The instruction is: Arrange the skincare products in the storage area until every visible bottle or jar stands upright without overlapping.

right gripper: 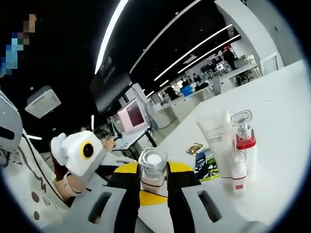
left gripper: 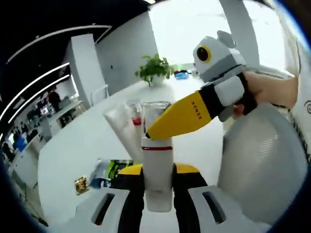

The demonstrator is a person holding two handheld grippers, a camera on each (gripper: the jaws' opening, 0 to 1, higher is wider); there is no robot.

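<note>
Clamped between the left gripper's (left gripper: 158, 191) jaws was a white bottle (left gripper: 157, 167), its cap apparently touched by the right gripper (left gripper: 154, 132), whose jaws were seen closed. Beside the bottle, a white tube (right gripper: 216, 137) and a red-collared bottle (right gripper: 244, 141) were stood on the white table (right gripper: 282, 121).

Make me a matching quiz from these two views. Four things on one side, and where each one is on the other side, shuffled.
Things:
1. white tube
2. gold sachet
3. clear-capped bottle
4. potted plant

Places:
A. held in the right gripper
B. at the far end of the white table
C. standing upright beside the red-collared bottle
D. lying flat on the table

Pairs: 1-C, 2-D, 3-A, 4-B
</note>
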